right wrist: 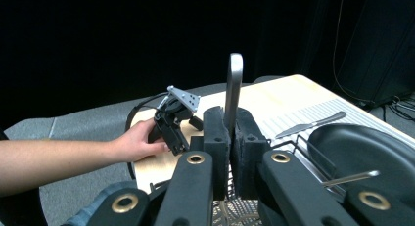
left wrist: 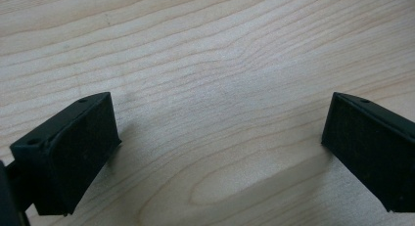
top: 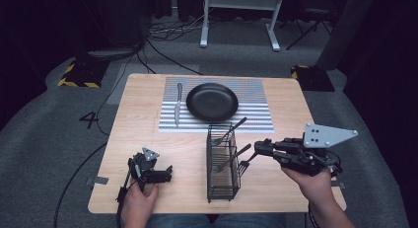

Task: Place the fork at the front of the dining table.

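1. Pinching a fork by its handle, the right gripper's pads are pressed flat against the metal, and the handle stands up between them; in the high view the fork's tines hang just beside the wire caddy.
2. Two more utensils lean inside the caddy, their handles poking over its right rim.
3. Spread wide over bare wood, the left gripper's jaws hold nothing, near the table's front-left edge.
4. Open tabletop lies between the left gripper and the caddy.
5. Farther back, a striped mat carries a black plate and a knife lying just left of it.
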